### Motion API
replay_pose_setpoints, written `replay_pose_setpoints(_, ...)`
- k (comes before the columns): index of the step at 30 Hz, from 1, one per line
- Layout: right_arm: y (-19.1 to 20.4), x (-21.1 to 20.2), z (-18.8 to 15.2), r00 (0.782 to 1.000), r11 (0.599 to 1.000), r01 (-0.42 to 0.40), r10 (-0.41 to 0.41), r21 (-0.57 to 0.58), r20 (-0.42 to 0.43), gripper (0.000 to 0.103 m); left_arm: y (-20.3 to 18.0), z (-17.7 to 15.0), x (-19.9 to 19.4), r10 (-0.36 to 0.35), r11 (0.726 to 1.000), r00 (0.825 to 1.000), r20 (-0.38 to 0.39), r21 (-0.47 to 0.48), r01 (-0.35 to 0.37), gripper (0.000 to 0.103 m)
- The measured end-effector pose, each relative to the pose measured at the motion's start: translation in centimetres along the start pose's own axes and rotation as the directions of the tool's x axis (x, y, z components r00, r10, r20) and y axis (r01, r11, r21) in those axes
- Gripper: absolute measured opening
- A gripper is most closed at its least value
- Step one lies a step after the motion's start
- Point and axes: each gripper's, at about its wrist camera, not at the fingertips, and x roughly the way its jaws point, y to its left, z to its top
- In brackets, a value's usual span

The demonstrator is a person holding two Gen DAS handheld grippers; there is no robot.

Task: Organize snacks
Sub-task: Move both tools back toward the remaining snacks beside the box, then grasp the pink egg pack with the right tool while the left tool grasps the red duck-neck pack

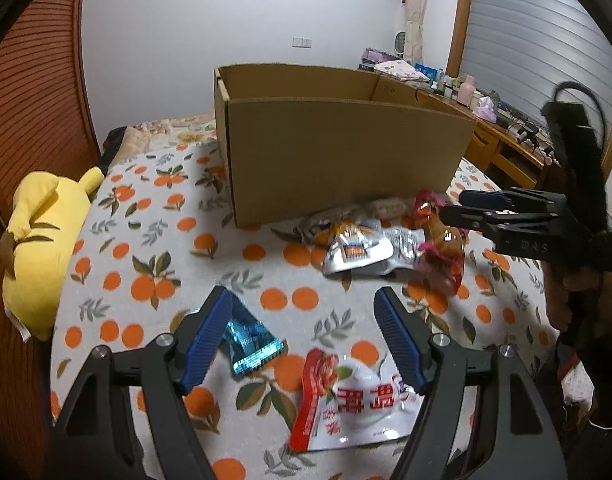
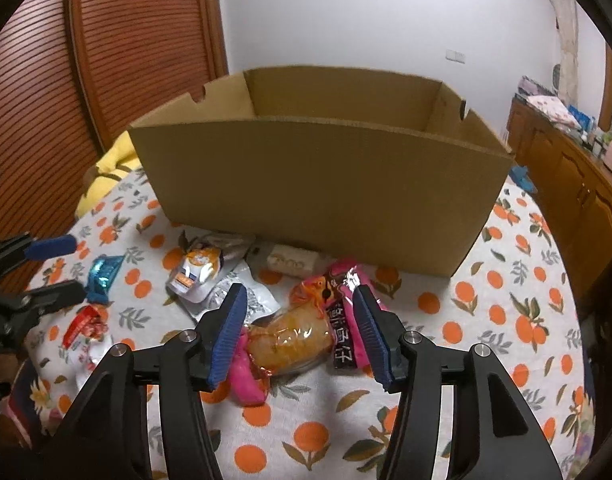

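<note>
An open cardboard box (image 1: 346, 156) (image 2: 318, 184) stands on the bed with snacks lying in front of it. My left gripper (image 1: 301, 332) is open above a red-and-white packet (image 1: 354, 396) and a shiny blue packet (image 1: 249, 340). My right gripper (image 2: 297, 324) is open and straddles a pink-and-orange snack pack (image 2: 301, 332), a little above it; it also shows in the left wrist view (image 1: 454, 208). A white-and-orange packet (image 2: 197, 272) (image 1: 358, 252) and a small beige packet (image 2: 291, 262) lie near the box.
The bedspread (image 1: 153, 248) has an orange fruit print. A yellow plush toy (image 1: 41, 240) lies at the left bed edge. A wooden slatted wardrobe (image 2: 137, 40) is on the left, and a cluttered wooden desk (image 1: 502, 128) on the right.
</note>
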Motion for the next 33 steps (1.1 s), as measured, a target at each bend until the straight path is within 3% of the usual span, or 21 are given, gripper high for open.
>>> replay_pose_setpoints(6, 0.5, 2.2, -0.7, 0.998, 0.999, 0.033, -0.033, -0.001, -0.049, 0.056, -0.1, -1.5, 0.5, 0.007, 1.0, 1.0, -0.025, 0.003, -0.007, 0.074)
replay_pose_setpoints(16, -0.2, 2.1, -1.6, 0.996, 0.997, 0.071, -0.07, 0.004, -0.061, 0.062, 0.0, -2.8, 0.8, -0.004, 1.0, 0.999, -0.033, -0.016, 0.004, 0.074)
replay_pose_setpoints(25, -2.3, 3.2, -2.6, 0.994, 0.995, 0.046, -0.036, 0.085, -0.106, 0.063, -0.5, -3.3, 1.5, -0.012, 1.0, 0.998, -0.054, -0.013, 0.011, 0.074)
replay_pose_setpoints(28, -1.9, 3.3, -2.5, 0.994, 0.997, 0.041, -0.034, 0.062, -0.108, 0.057, -0.6, -3.3, 1.5, -0.015, 1.0, 0.998, -0.057, -0.015, 0.014, 0.074)
replay_pose_setpoints(29, -1.8, 3.3, -2.5, 0.994, 0.998, 0.04, -0.034, 0.055, -0.107, 0.048, -0.7, -3.3, 1.5, -0.015, 1.0, 0.998, -0.057, -0.014, 0.014, 0.074)
replay_pose_setpoints(33, -1.6, 3.0, -2.8, 0.994, 0.998, 0.047, -0.044, 0.03, -0.097, 0.043, -0.9, -3.3, 1.3, -0.024, 1.0, 0.998, -0.052, -0.017, 0.023, 0.074)
